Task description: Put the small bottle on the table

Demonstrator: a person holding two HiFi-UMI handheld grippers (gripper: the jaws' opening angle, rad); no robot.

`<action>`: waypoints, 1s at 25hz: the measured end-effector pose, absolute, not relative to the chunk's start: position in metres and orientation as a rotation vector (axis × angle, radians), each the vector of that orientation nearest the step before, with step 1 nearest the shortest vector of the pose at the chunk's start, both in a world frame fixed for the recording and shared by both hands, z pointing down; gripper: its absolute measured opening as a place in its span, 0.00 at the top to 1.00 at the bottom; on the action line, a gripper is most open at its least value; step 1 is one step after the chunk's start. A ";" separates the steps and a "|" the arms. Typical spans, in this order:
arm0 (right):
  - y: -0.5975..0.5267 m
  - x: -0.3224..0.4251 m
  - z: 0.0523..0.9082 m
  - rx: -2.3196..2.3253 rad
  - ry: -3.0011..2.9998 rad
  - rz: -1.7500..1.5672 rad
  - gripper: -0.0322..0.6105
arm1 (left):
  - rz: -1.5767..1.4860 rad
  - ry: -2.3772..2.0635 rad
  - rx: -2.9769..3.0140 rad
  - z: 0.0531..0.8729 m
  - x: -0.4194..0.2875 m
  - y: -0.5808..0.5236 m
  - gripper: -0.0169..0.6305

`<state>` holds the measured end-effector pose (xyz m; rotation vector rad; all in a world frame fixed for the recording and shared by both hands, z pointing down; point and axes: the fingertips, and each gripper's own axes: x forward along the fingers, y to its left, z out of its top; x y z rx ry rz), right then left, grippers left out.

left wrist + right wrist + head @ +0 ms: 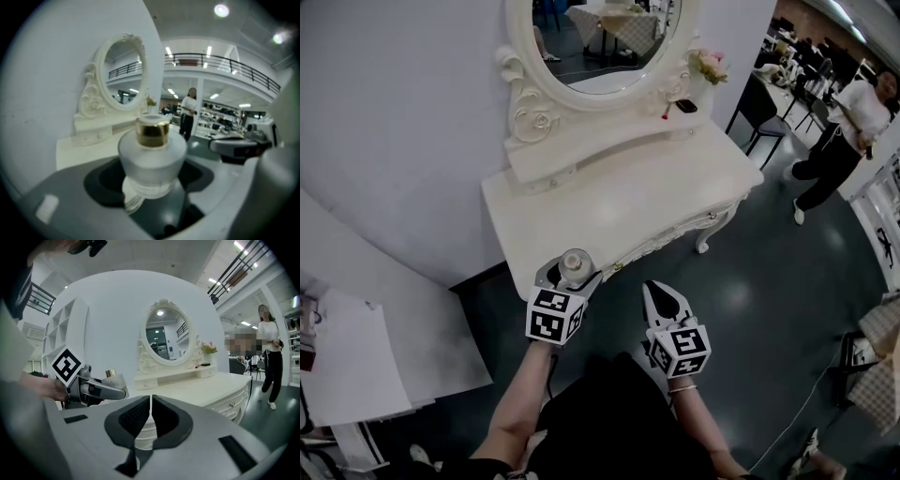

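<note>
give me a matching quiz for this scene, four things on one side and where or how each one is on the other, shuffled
1 small bottle
2 right gripper
3 oval mirror
4 pink flowers

a jaws together, nothing between
b in a vase beside the mirror
c between the jaws of the left gripper
d at the back of the dressing table

Pairs: 1-c, 2-a, 3-d, 4-b
</note>
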<state>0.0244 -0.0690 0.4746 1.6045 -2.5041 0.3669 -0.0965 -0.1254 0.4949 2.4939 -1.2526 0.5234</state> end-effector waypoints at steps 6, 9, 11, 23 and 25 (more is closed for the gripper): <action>-0.098 0.035 0.470 1.624 -2.510 0.347 0.94 | 0.552 -1.259 2.485 0.501 -0.090 -0.159 0.46; -0.117 0.041 0.470 1.625 -2.516 0.338 0.94 | 0.558 -1.272 2.476 0.505 -0.086 -0.180 0.46; -0.131 0.045 0.469 1.623 -2.521 0.334 0.94 | 0.554 -1.279 2.470 0.506 -0.082 -0.195 0.46; -0.207 0.074 0.480 1.581 -2.511 0.374 0.94 | 0.572 -1.283 2.444 0.523 -0.049 -0.282 0.46; -0.217 0.078 0.483 1.578 -2.507 0.383 0.94 | 0.579 -1.284 2.440 0.526 -0.044 -0.295 0.46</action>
